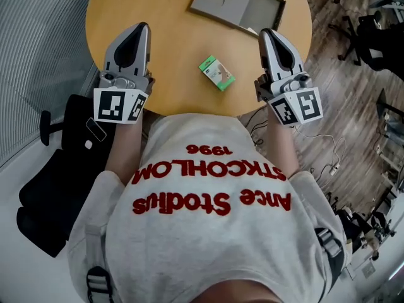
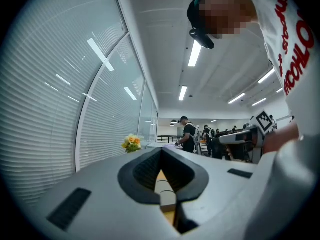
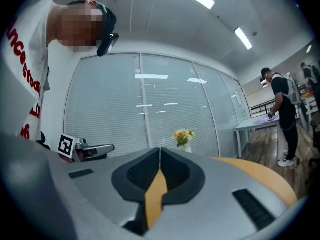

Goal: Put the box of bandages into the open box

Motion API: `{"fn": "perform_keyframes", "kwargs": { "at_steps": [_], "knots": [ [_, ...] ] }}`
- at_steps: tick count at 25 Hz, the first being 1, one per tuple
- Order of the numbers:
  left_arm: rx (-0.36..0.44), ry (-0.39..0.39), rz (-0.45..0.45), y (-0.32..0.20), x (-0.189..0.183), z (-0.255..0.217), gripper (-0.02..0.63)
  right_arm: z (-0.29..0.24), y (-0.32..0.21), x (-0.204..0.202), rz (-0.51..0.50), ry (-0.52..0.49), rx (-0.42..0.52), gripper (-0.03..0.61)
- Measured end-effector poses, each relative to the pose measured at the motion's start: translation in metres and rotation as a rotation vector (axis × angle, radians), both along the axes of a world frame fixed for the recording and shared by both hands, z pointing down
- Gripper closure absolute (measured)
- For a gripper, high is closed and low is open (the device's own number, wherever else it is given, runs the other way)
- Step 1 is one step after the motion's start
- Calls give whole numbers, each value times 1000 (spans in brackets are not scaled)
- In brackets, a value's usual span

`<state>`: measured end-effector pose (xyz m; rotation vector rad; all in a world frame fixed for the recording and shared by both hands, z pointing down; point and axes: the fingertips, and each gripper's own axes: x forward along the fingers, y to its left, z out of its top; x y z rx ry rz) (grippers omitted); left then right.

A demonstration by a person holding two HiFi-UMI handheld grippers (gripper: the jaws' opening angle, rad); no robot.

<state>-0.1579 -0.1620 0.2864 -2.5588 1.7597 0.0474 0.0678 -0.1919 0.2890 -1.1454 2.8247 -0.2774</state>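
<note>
The small green and white box of bandages (image 1: pixel 217 72) lies flat on the round wooden table (image 1: pixel 170 36), near its front edge. At the table's far side sits the open box (image 1: pixel 237 3), grey cardboard with its lid folded back. My left gripper (image 1: pixel 140 28) rests over the table's left edge and my right gripper (image 1: pixel 267 33) over its right edge, with the bandage box between them and touched by neither. Both point away from me with jaws closed together and nothing held. The left gripper (image 2: pixel 161 151) view and the right gripper (image 3: pixel 160 151) view look level across the room, with neither box visible.
A black office chair (image 1: pixel 57 169) stands on the floor to the left of the table. Cables (image 1: pixel 328 160) trail over the wooden floor at right. Yellow flowers (image 3: pixel 184 135) stand before a glass wall with blinds. A person (image 3: pixel 280 114) stands at a far desk.
</note>
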Motion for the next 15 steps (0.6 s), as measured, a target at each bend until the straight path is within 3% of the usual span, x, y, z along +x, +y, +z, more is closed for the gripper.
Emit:
{"fn": "perform_keyframes", "kwargs": {
  "at_steps": [10, 15],
  "knots": [
    [-82, -19, -8, -10, -2, 57, 615, 88, 12, -29, -67, 143, -171, 564],
    [-130, -18, 21, -8, -2, 85, 615, 152, 30, -47, -129, 242, -311, 474]
  ]
}}
